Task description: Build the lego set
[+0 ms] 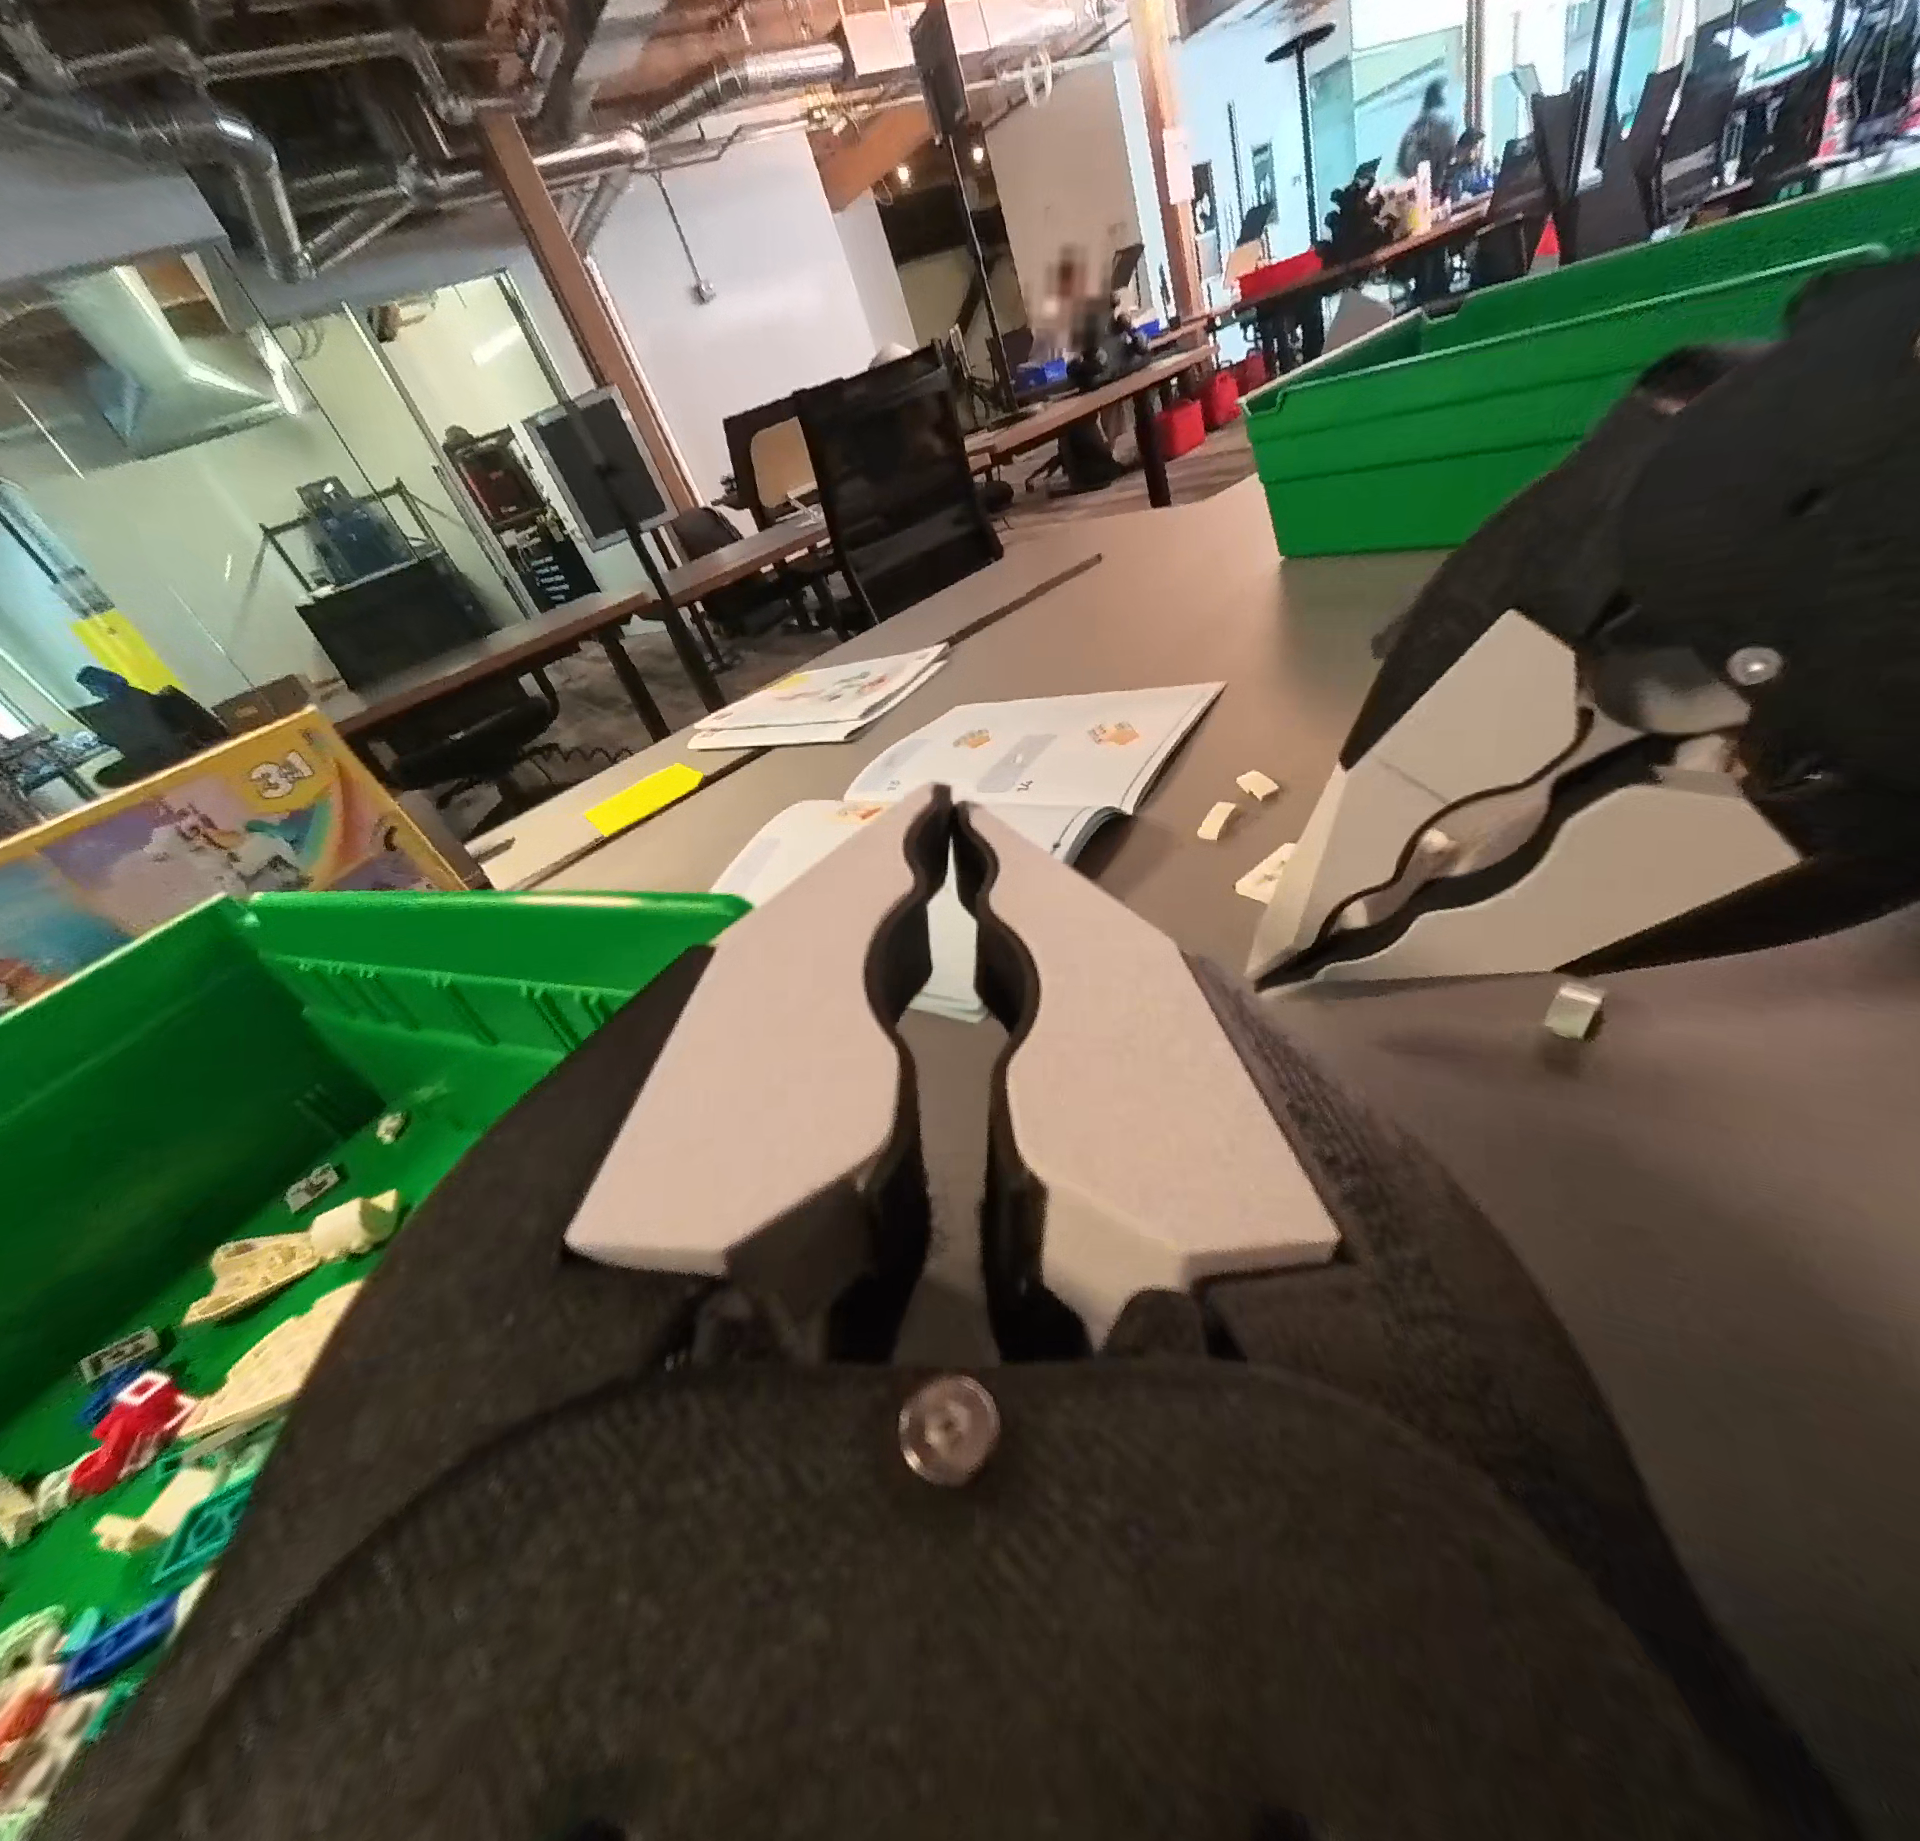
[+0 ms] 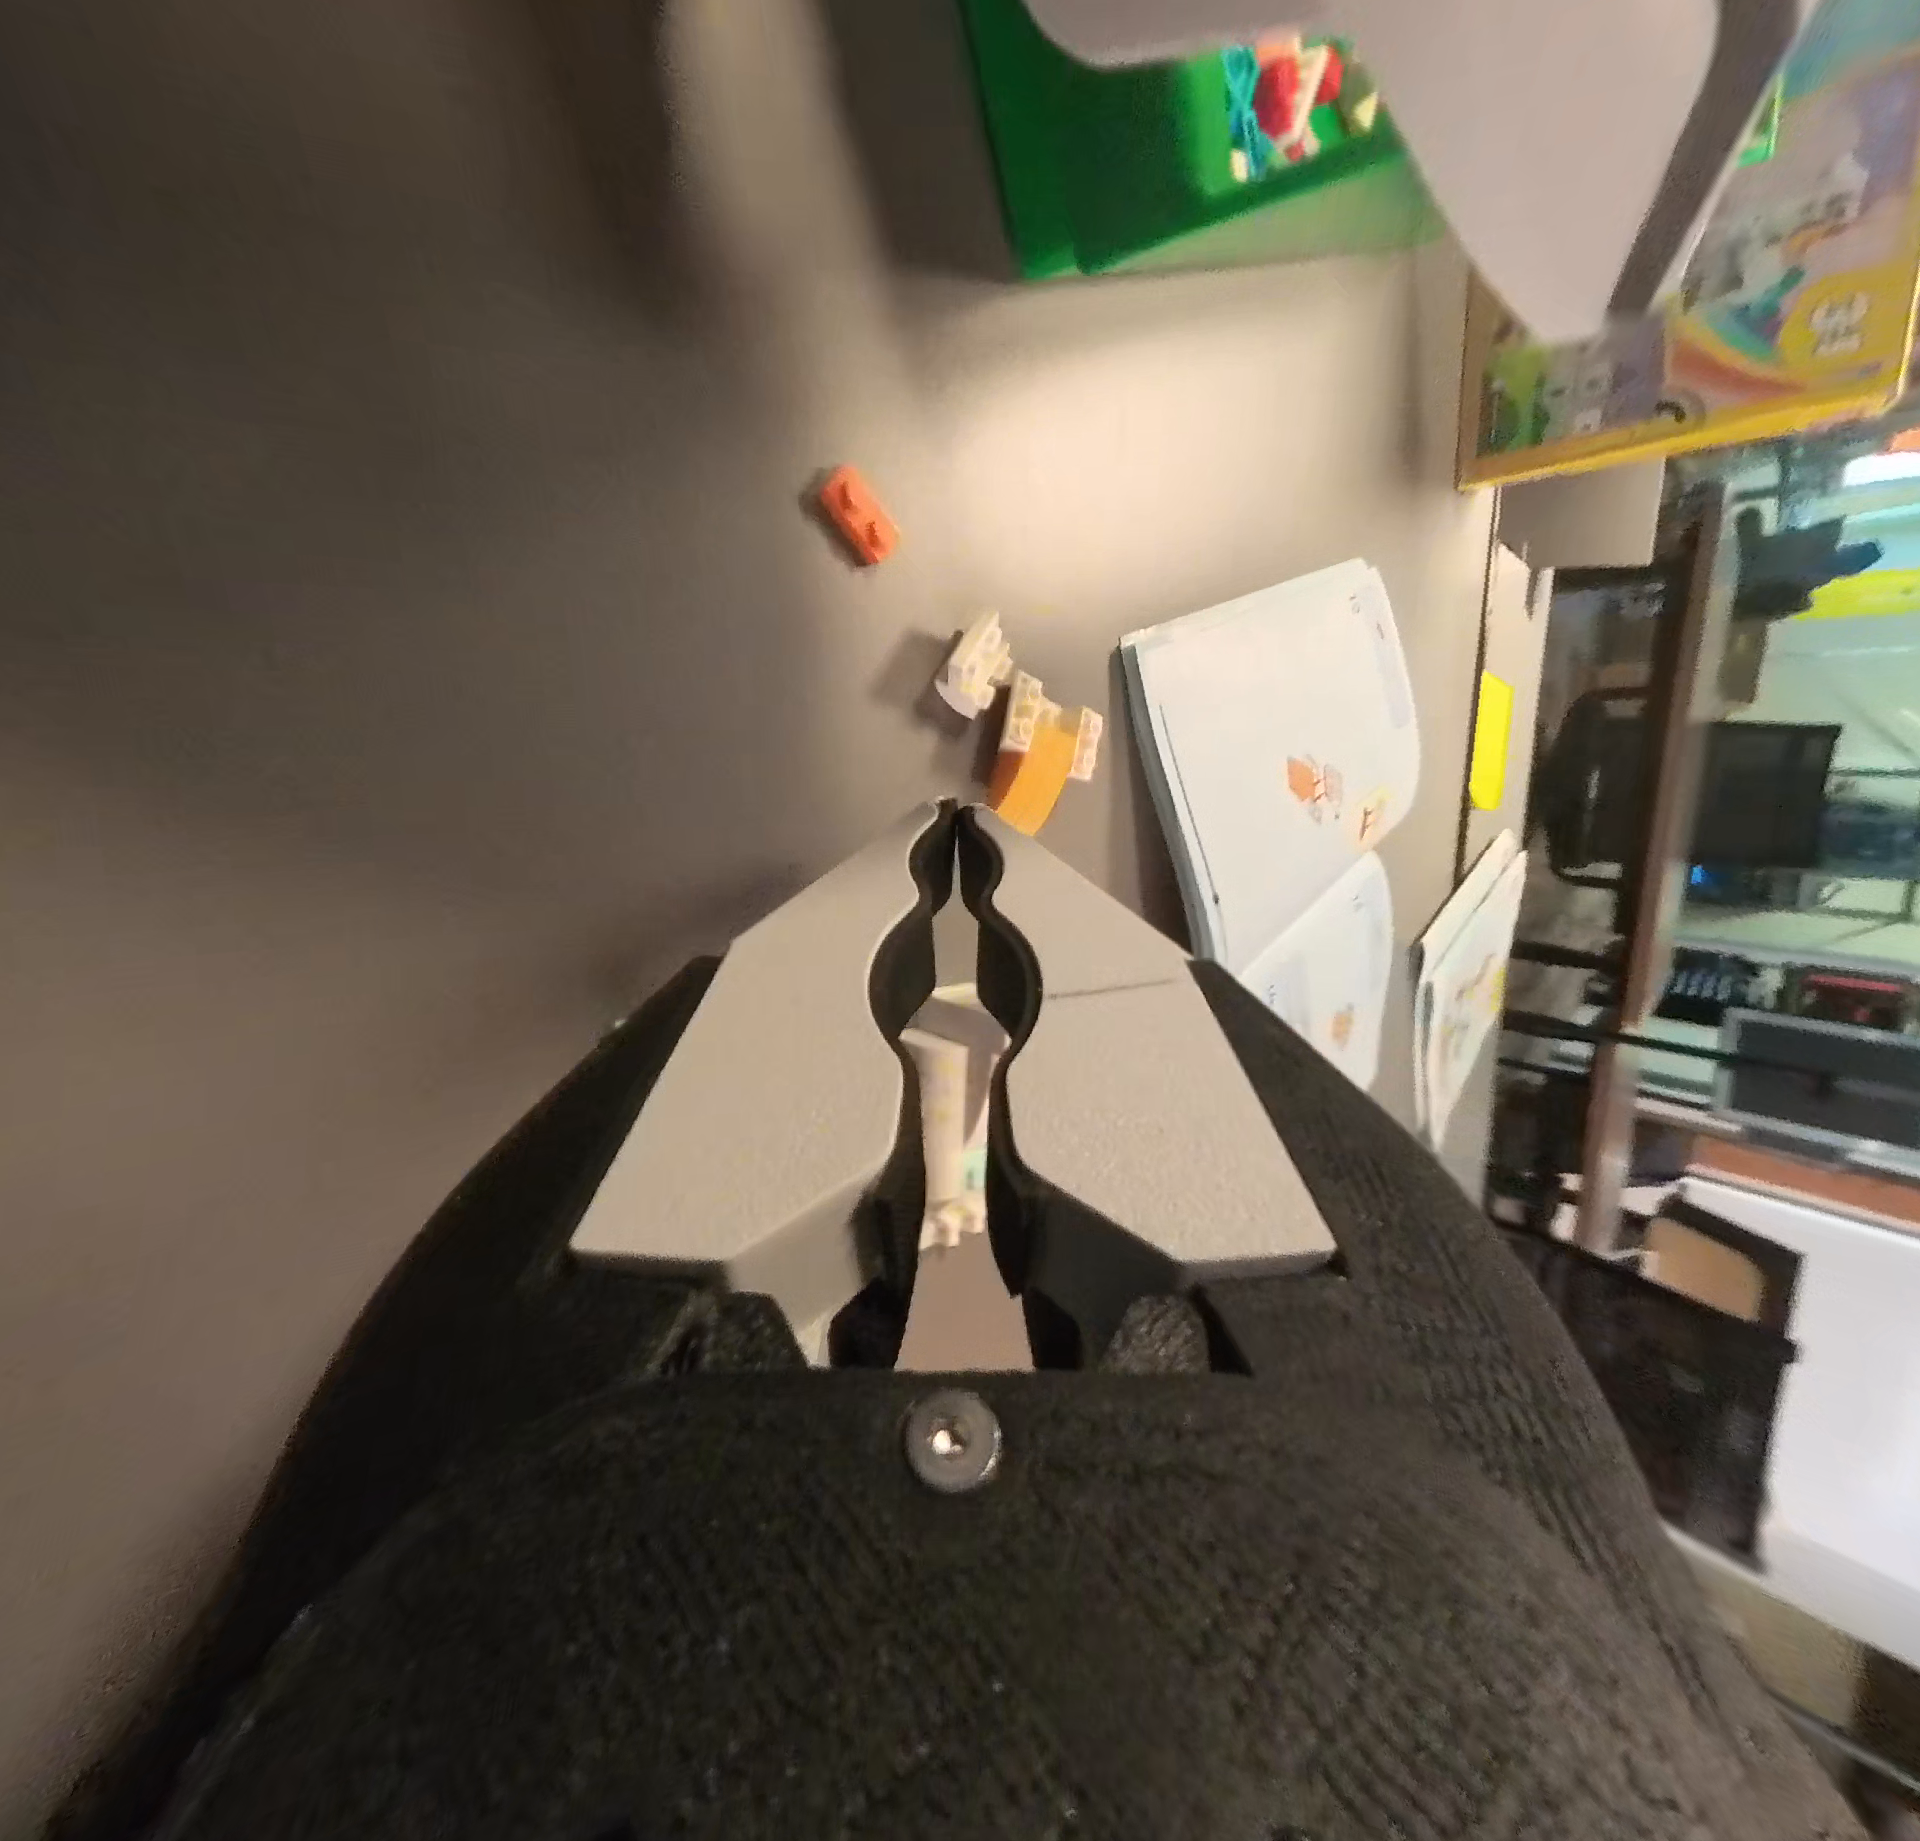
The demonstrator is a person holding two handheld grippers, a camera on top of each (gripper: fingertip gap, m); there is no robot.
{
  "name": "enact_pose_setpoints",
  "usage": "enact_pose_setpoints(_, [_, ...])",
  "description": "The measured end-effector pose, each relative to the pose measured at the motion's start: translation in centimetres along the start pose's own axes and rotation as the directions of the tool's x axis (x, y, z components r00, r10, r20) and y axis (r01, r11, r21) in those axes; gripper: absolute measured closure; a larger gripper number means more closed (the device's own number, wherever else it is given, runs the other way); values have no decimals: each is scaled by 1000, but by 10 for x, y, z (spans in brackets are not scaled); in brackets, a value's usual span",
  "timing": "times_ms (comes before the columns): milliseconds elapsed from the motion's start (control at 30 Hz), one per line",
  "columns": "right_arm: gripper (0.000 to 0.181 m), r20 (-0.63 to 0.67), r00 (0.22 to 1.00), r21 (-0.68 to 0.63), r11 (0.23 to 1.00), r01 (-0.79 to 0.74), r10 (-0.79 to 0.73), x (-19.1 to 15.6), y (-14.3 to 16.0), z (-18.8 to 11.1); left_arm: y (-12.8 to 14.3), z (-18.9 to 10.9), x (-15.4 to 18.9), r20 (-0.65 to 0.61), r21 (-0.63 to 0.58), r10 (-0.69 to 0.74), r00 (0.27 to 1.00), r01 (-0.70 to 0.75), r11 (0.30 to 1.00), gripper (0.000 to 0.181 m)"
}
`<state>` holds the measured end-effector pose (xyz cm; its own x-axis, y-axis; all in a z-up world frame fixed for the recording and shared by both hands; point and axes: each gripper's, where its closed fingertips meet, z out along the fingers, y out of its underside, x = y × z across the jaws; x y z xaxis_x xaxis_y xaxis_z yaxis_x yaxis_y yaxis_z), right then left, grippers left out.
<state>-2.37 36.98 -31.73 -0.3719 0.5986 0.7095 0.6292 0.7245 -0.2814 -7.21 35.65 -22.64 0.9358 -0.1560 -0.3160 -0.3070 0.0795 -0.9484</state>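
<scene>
My left gripper (image 1: 951,804) is shut and empty, held above the grey table (image 1: 1558,1272) beside a green bin (image 1: 312,1012) of loose lego pieces. My right gripper (image 2: 951,809) is shut, tilted down with its tips at the table; it also shows in the left wrist view (image 1: 1262,981). A white lego piece (image 2: 951,1137) shows through the gap between its fingers; I cannot tell whether it is held. Ahead of the tips lie an orange-and-white assembly (image 2: 1039,752), a white piece (image 2: 977,674) and an orange brick (image 2: 857,527). A small grey brick (image 1: 1574,1012) lies near the right gripper.
An open instruction booklet (image 1: 1039,763) and a second booklet (image 1: 831,695) lie on the table. The lego box (image 1: 208,835) stands behind the bin. Stacked green bins (image 1: 1455,441) stand at the back right. Small white pieces (image 1: 1216,820) lie by the booklet. The orange brick (image 2: 857,527) is about 5 cm from my right fingertips.
</scene>
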Motion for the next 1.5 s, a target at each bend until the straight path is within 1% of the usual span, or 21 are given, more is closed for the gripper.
enact_pose_setpoints(33, [181, 5, 999, 8, 999, -36, 36, 0, 1, 0, -2, -1, -1, 7, 14, -1, 1000, 1, 1000, 181])
enact_pose_setpoints(167, [168, 106, 967, 65, 969, -239, 231, -2, -6, -4, -12, -8, -10, 53, 81, -14, 998, 10, 997, 181])
enact_pose_setpoints(300, [151, 278, 856, 71, 880, -470, 436, -7, -17, -14, -21, -18, -22, 110, 154, -52, 993, 34, 988, 181])
enact_pose_setpoints(433, [142, 318, 792, 64, 822, -567, 521, -5, -16, -28, -24, -26, -28, 131, 187, -77, 988, 52, 981, 181])
enact_pose_setpoints(533, [140, 243, 792, 107, 795, -596, 561, 7, -7, -41, -27, -28, -22, 84, 209, -107, 991, 88, 974, 173])
enact_pose_setpoints(600, [138, 149, 800, 166, 782, -600, 582, 20, 2, -53, -26, -27, -13, 21, 194, -127, 992, 121, 974, 162])
enact_pose_setpoints(667, [138, -20, 813, 248, 790, -560, 583, 41, 19, -68, -21, -24, -5, -19, 136, -140, 990, 141, 981, 155])
enact_pose_setpoints(700, [139, -130, 802, 292, 796, -530, 582, 54, 32, -76, -17, -23, 1, -44, 90, -146, 988, 149, 985, 154])
enact_pose_setpoints(767, [139, -332, 734, 356, 800, -484, 592, 75, 64, -93, -3, -23, 8, -41, -34, -188, 981, 186, 982, 154])
enact_pose_setpoints(800, [139, -381, 701, 364, 794, -486, 604, 78, 77, -97, 3, -26, 12, -31, -81, -204, 979, 201, 976, 153])
enact_pose_setpoints(867, [139, -403, 658, 367, 771, -520, 636, 74, 92, -101, 3, -37, 22, -41, -93, -217, 975, 213, 973, 149])
enact_pose_setpoints(933, [141, -335, 650, 381, 729, -568, 682, 61, 87, -101, 0, -54, 25, -27, -87, -202, 979, 199, 976, 149])
enact_pose_setpoints(967, [145, -269, 650, 381, 698, -606, 711, 53, 79, -99, -1, -63, 24, -12, -86, -195, 981, 193, 977, 149])
enact_pose_setpoints(1067, [142, -41, 634, 315, 612, -725, 772, 27, 48, -91, -6, -90, 15, 38, -67, -209, 977, 211, 975, 150])
enact_pose_setpoints(1100, [144, 0, 634, 292, 606, -740, 774, 23, 38, -89, -8, -98, 8, 67, -58, -210, 975, 213, 975, 150])
enact_pose_setpoints(1133, [156, 35, 641, 274, 610, -743, 766, 19, 27, -89, -8, -107, 0, 99, -51, -208, 973, 214, 975, 149])
enact_pose_setpoints(1167, [162, 79, 652, 244, 619, -746, 754, 14, 16, -87, -8, -115, -9, 129, -46, -206, 970, 214, 976, 149])
enact_pose_setpoints(1233, [163, 162, 663, 146, 647, -749, 731, 2, -1, -79, -7, -129, -27, 187, -45, -196, 963, 208, 977, 149])
enact_pose_setpoints(1333, [165, 183, 689, 53, 692, -720, 702, -4, -13, -56, -5, -147, -55, 261, -47, -180, 948, 198, 979, 150])
enact_pose_setpoints(1433, [163, 225, 627, -19, 647, -762, 746, -6, -23, -30, -8, -156, -73, 286, -27, -213, 934, 230, 973, 149])
enact_pose_setpoints(1500, [159, 193, 619, -50, 637, -769, 762, -2, -22, -15, -14, -157, -77, 283, 11, -234, 930, 241, 970, 149])
